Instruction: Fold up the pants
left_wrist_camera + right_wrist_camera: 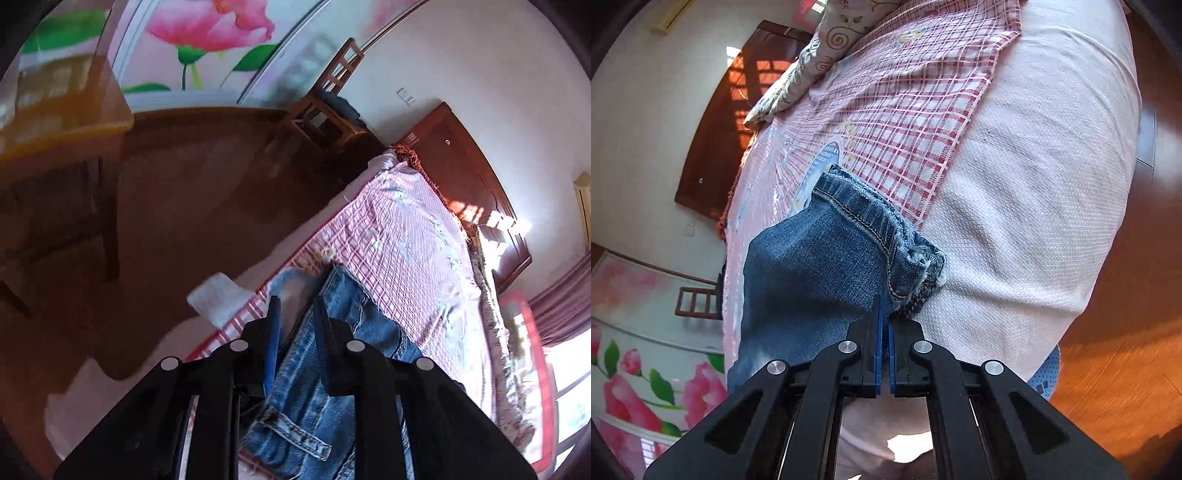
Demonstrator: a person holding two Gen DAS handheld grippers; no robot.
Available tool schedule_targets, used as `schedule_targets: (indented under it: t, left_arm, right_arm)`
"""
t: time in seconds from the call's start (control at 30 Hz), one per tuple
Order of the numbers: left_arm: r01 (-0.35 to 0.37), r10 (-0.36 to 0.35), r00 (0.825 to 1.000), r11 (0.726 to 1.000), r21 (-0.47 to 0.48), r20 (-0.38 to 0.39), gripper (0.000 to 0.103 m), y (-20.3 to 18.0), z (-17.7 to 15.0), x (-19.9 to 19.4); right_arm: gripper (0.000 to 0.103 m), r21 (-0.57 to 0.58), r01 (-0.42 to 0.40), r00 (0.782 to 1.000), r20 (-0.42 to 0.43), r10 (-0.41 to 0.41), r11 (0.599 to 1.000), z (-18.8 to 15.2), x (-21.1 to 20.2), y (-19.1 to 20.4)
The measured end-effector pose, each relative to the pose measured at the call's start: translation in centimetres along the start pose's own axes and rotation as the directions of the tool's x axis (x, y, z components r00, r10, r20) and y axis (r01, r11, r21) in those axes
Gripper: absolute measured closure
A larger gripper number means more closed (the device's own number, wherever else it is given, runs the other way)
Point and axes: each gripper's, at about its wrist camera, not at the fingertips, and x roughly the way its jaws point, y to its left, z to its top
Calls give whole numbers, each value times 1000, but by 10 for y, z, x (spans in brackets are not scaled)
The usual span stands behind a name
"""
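Blue denim pants point(325, 369) lie on a bed with a pink checked sheet point(399, 236). In the left wrist view my left gripper point(297, 306) hovers over the pants near a belt loop, its jaws apart with denim showing between them; nothing is clamped. In the right wrist view my right gripper point(884, 314) is shut on the pants point(820, 258) close to the hem of a leg, which bunches up in front of the fingers. The hemmed cuff point(879, 221) points away from the camera over the sheet point(905, 122).
A dark wooden headboard point(465, 177) stands at the bed's end, with a wooden chair point(325, 110) and table point(62, 122) on the brown floor point(177, 206). A patterned quilt point(812, 59) lies on the bed. The pale mattress side point(1034, 184) drops to the floor.
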Motion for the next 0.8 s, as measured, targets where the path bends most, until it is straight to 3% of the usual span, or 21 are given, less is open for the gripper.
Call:
schedule_targets:
  t: [0.07, 0.1, 0.17, 0.23, 0.3, 0.37, 0.47, 0.5, 0.57, 0.6, 0.63, 0.67, 0.7, 0.8]
  left_arm:
    - [-10, 7, 999, 997, 70, 49, 79, -15, -6, -22]
    - [10, -17, 998, 993, 119, 54, 60, -28, -12, -30]
    - [85, -97, 994, 975, 206, 48, 32, -58, -30, -43]
    - [244, -247, 969, 937, 250, -20, 24, -88, -49, -44]
    - [383, -365, 924, 889, 250, -117, 8, -121, -68, -32]
    - [500, -466, 864, 833, 236, -189, 6, -152, -86, -16]
    - [577, -521, 811, 787, 219, -268, 3, -185, -103, 12]
    - [595, -532, 794, 780, 194, -294, 3, -195, -106, 26]
    - [587, -527, 790, 797, 142, -313, 3, -208, -104, 54]
    - [595, -533, 770, 798, 95, -350, 2, -213, -102, 73]
    - [552, -480, 779, 830, 80, -404, 2, -217, -111, 91]
    - [482, -388, 808, 868, 119, -444, 2, -219, -122, 105]
    - [438, -299, 821, 876, 200, -487, 3, -224, -135, 116]
    - [391, -140, 885, 741, 545, -445, 2, -248, -164, 110]
  right_arm:
    - [103, -4, -6, 1000, 5, 6, 1000, 2, 3, 2]
    - [103, -6, -13, 1000, 9, 13, 1000, 1, 2, 1]
    - [103, -4, -24, 1000, 15, 24, 1000, 0, 2, -1]
    - [103, 1, -26, 1000, 13, 26, 1000, -4, -1, -5]
    - [103, -6, -17, 1000, 7, 17, 1000, -3, -1, -3]
    - [103, -19, -12, 1000, -1, 12, 1000, -2, -2, -2]
    - [103, -28, -16, 1000, -3, 16, 999, -1, -1, -1]
    - [103, -27, -20, 1000, 0, 20, 999, -1, -1, -2]
    - [103, -30, -32, 999, 6, 32, 999, -3, -2, -3]
    - [103, -28, -40, 999, 6, 40, 999, -2, -2, -5]
    - [103, -21, -47, 999, 3, 47, 999, -2, -3, -6]
    - [103, -14, -50, 999, -2, 50, 999, -1, -3, -7]
    - [103, -14, -44, 999, -6, 44, 999, 0, -3, -6]
    - [103, -64, 4, 1000, 1, -4, 998, 0, -5, 4]
